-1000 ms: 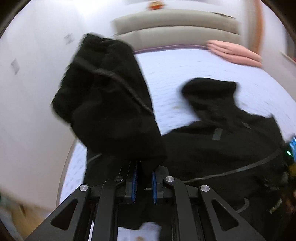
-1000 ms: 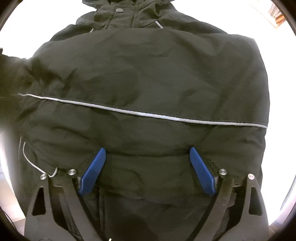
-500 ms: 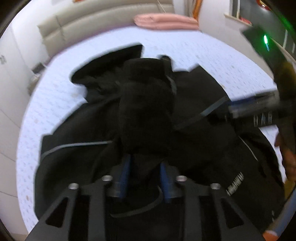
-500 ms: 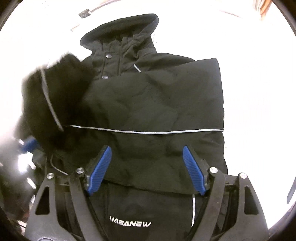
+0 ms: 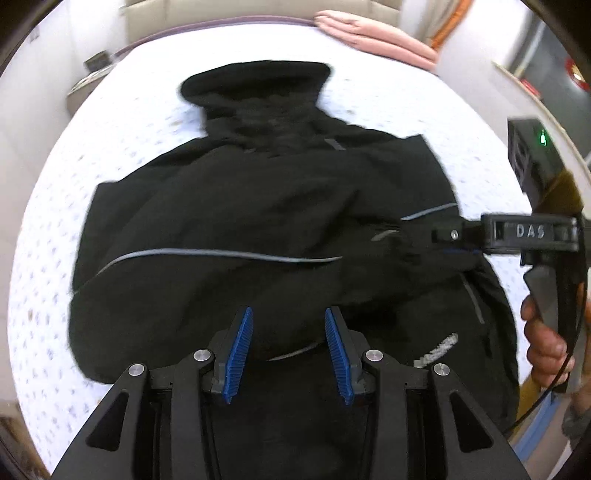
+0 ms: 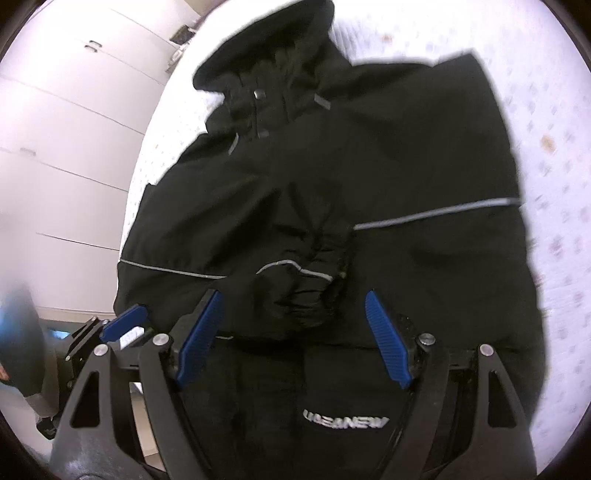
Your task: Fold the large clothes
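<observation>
Both of my grippers stand with fingers spread and hold nothing: the left gripper (image 5: 287,345) and the right gripper (image 6: 293,338) hover above the hem of the black jacket (image 5: 258,229). That jacket lies on the white bed (image 5: 48,280), both sleeves crossed over its chest, hood toward the pink blanket (image 5: 373,33).

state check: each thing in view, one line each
black jacket: flat on the bed, both sleeves folded across the chest, not gripped
hood: spread flat, pointing toward the headboard
left gripper: open, empty, over the hem
right gripper: open, empty
pink blanket: folded, at the bed's far edge
</observation>
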A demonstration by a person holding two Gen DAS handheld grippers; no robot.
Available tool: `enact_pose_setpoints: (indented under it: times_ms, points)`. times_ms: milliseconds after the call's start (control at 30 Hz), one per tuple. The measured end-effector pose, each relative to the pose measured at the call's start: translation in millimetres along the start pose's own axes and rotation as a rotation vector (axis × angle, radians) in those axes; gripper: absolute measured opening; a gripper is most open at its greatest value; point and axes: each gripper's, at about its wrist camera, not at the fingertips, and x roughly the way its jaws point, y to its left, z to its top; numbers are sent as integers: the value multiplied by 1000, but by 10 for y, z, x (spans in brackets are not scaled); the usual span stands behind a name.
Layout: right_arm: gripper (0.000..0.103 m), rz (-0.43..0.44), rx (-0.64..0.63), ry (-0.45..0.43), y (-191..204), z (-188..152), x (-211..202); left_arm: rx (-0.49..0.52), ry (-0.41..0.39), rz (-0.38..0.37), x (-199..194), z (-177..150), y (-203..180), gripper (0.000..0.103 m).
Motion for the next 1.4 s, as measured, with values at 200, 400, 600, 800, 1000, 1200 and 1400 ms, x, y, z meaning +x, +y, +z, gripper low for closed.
enact_pose_setpoints:
  times_ms: [200,400,600,800,1000,1200,1400]
  points:
    - [62,50,75,51,-60,53,349,-21,-48,78,-116,3,286,42]
    - [25,-78,-113,-58,449,118,-145,-93,-102,135,-188,184,717,42]
    - [24,-356,-311,-293,570,321,-1094,-141,-55,38,157,416,1066,42]
    - [24,-478,-237,-115,-265,516,-391,-174,-11,48,787,448,1169,42]
    - [31,-483,-145,-80,-628,399,-60,-130,-20,46,784,449,1156,42]
    - [35,-517,-149,-131,-342,418,-631,-73,-31,29,473,535,1060,42]
    - [39,-459,-229,-221,113,510,-898,-143,-98,-52,183,553,938,57]
